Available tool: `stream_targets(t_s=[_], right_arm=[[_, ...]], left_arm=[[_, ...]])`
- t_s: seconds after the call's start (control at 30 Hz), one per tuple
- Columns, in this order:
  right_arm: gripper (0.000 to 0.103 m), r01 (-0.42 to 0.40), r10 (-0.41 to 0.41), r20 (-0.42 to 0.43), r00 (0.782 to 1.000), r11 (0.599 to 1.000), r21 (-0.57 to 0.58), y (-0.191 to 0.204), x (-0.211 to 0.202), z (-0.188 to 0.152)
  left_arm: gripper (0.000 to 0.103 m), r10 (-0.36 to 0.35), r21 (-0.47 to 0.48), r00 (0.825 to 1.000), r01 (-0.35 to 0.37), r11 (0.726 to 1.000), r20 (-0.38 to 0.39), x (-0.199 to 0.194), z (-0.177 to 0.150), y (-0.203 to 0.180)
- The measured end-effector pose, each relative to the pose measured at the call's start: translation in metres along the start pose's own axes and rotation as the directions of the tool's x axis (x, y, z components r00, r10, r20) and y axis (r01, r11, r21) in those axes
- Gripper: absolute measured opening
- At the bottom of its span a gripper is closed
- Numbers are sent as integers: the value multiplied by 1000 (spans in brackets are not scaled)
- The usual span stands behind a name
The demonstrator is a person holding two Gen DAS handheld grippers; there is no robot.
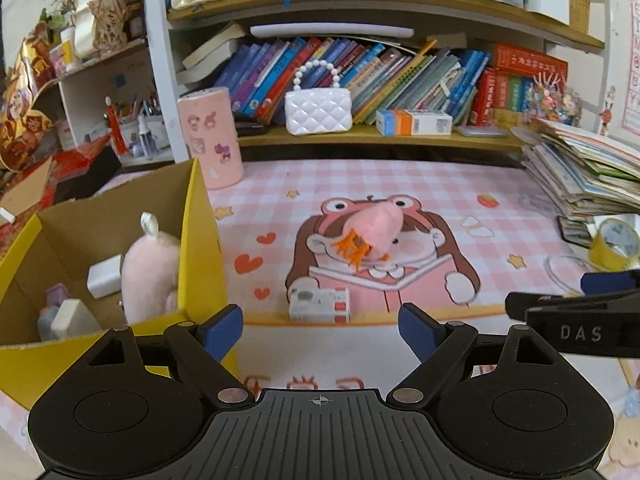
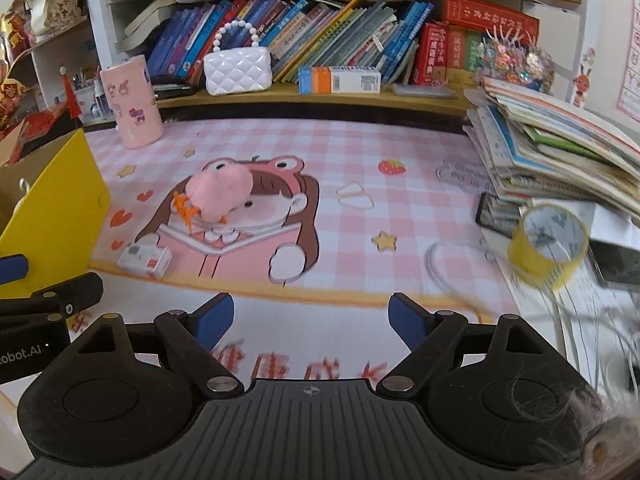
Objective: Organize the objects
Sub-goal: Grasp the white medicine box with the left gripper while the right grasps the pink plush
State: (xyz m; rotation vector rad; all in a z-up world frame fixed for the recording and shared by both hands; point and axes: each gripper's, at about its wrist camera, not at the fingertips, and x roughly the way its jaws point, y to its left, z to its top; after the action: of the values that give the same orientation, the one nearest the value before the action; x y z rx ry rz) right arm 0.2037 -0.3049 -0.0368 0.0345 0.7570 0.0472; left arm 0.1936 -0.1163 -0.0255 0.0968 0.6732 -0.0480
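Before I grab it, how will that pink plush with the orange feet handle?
The pink plush looks soft and fuzzy, so it will probably squash between the jaws and weigh little. Its rounded body may roll if nudged. The thin orange feet look floppy, a poor grasp point.

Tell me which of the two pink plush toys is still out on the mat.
The pink plush toy with orange legs, lying on the mat's cartoon face. The other pink plush already stands inside the yellow cardboard box.
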Motion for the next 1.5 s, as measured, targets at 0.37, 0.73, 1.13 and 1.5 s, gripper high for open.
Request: stream_targets(t_s=[0.37,0.73,1.13,1.5], right_arm=[[83,-57,58,70,996,998,-23,-17,30,42],[83,-100,103,84,991,994,-36,-19,58,63],[83,-143,147,57,988,988,-65,-15,73,68],[96,-292,300,21,954,940,-178,7,103,79]], left_arm=[[84,90,-15,995,-89,996,33,28,20,-12],[79,115,-7,991,-116,993,-70,71,14,-27],[70,110,-97,970,-134,986,-217,115,10,-13],[56,46,-162,981,-78,984,-189,80,12,-8]])
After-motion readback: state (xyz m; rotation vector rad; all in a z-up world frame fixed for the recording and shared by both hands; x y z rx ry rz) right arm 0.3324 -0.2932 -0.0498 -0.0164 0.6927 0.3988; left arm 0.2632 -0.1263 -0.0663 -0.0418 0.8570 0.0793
